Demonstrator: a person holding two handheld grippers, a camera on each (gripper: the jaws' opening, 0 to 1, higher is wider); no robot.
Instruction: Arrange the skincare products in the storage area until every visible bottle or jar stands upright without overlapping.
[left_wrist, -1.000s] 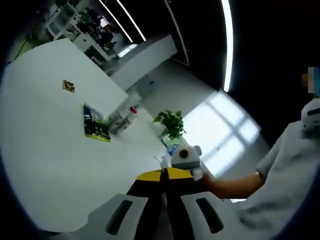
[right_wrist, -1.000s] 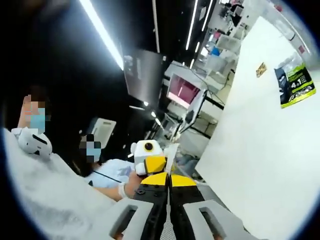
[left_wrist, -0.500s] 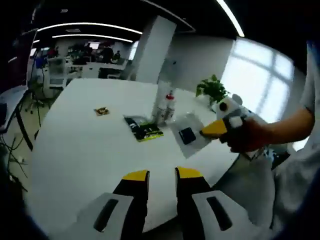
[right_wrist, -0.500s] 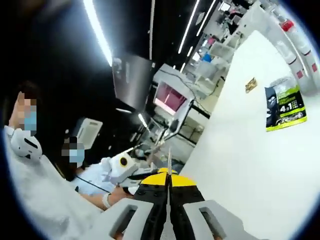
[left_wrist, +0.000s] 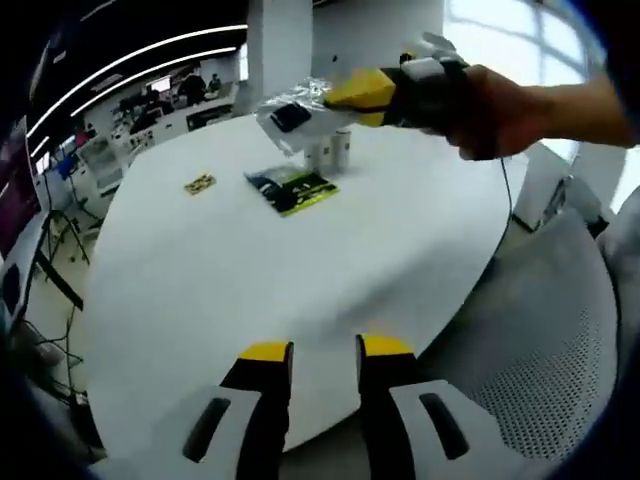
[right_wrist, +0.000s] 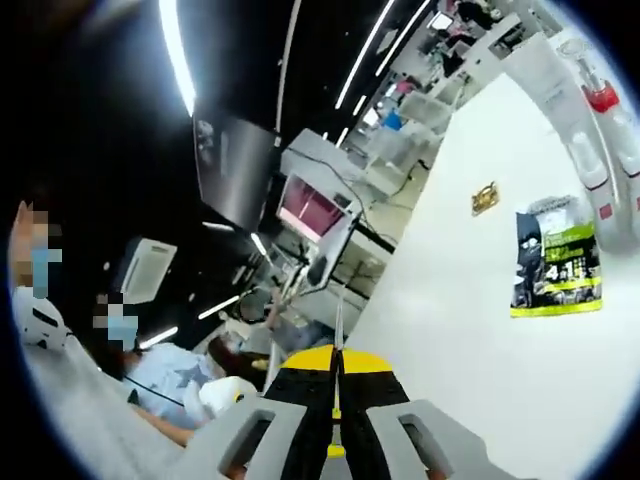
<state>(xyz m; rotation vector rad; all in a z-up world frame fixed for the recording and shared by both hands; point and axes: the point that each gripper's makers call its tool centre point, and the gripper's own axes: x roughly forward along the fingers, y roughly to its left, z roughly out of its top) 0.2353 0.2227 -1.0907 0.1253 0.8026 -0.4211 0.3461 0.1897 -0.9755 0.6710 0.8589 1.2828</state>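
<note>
My left tongs (left_wrist: 323, 352) open, empty; right tongs (right_wrist: 336, 362) pinch a clear plastic pouch (left_wrist: 290, 105).
I count two bottles (left_wrist: 334, 150), one green sachet (left_wrist: 291, 189) on the desk (left_wrist: 250, 270).

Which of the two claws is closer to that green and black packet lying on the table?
The right claw. It hangs just above and beyond the green and black packet, clamping a clear plastic bag. The left claw sits back at the table's near edge, open.

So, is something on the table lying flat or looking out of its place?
Yes. A green and black packet lies flat on the white table in front of the upright bottles. The right gripper holds a clear bag in the air above them.
</note>
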